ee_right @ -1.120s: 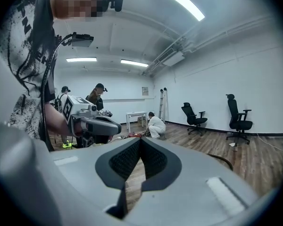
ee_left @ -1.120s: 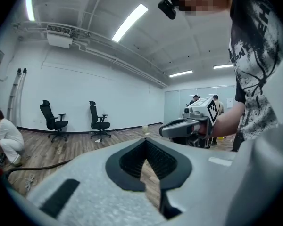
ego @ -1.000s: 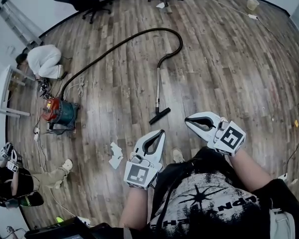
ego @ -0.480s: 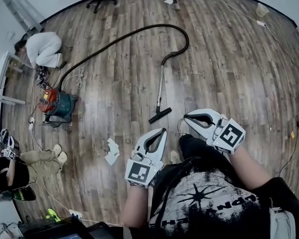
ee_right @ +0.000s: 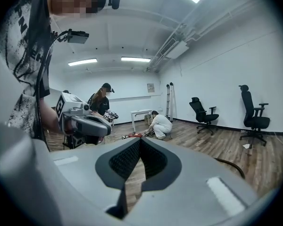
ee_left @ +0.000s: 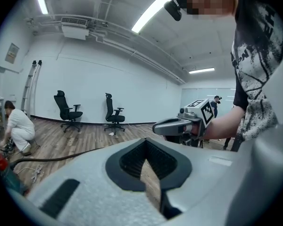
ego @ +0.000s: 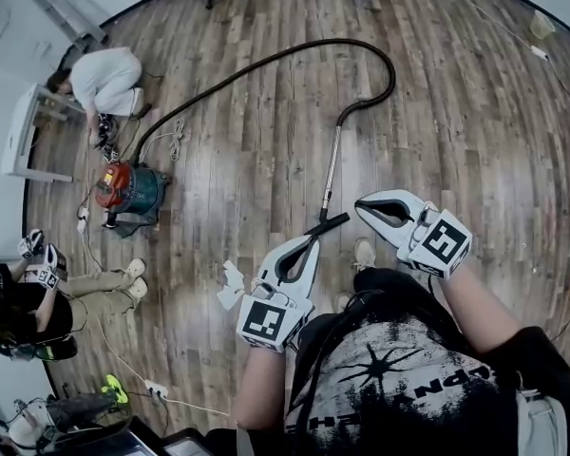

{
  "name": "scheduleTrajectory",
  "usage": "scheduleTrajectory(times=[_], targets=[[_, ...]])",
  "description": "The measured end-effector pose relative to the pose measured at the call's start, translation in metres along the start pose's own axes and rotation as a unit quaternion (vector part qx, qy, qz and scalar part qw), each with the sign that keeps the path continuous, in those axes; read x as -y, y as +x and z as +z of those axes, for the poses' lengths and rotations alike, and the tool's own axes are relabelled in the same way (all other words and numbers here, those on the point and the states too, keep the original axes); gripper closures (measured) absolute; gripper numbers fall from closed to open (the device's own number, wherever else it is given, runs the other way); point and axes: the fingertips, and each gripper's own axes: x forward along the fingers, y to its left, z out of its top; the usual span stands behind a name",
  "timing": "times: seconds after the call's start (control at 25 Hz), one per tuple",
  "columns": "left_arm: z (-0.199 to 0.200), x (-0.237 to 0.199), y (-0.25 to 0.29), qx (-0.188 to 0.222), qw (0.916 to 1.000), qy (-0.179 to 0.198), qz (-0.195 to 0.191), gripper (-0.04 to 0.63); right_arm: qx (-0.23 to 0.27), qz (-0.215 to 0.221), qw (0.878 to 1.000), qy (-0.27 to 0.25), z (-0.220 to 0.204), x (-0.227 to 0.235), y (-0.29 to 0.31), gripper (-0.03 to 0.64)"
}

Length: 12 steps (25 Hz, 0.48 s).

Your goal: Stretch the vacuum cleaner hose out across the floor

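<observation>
Hose (ego: 391, 69) black, curved like a hook, left gripper (ego: 311, 240) and right gripper (ego: 359, 203) fingers together

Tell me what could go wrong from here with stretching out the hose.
1. Pulling the hose may drag the vacuum canister into the loose cables and the crouching person near it.
2. The floor nozzle and crumpled paper lie close to the shoe: a trip or slip is possible.
3. The left gripper and right gripper are both shut and empty, so a hasty grab could knock the wand rather than clamp it.
</observation>
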Motion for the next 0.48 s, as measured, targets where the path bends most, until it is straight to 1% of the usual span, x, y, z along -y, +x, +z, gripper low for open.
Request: scheduleTrajectory(times=[0.12, 0.16, 0.28, 0.32, 0.44, 0.48], targets=[[0.017, -0.015, 0.029, 0.01, 0.9999, 0.006, 0.011, 0.594, -0.001, 0.002, 1.0, 0.008, -0.003, 0.039, 0.003, 0.609], [0.021, -0.021, 0.038, 0.008, 0.9998, 0.008, 0.014, 0.594, -0.001, 0.004, 1.0, 0.011, -0.004, 0.051, 0.004, 0.609], [0.026, -0.037, 0.06, -0.018, 0.9993, 0.018, 0.027, 0.594, -0.002, 0.009, 1.0, 0.012, -0.005, 0.083, 0.008, 0.609], [0.031, -0.042, 0.068, -0.017, 0.9991, 0.022, 0.03, 0.594, -0.002, 0.01, 1.0, 0.011, -0.004, 0.093, 0.01, 0.609], [0.043, -0.052, 0.091, 0.008, 0.9992, 0.028, 0.027, 0.594, -0.001, 0.006, 1.0, 0.01, -0.003, 0.119, 0.013, 0.611], [0.042, -0.057, 0.096, 0.001, 0.9993, 0.028, 0.025, 0.594, -0.001, 0.004, 1.0, 0.011, -0.004, 0.125, 0.014, 0.609]])
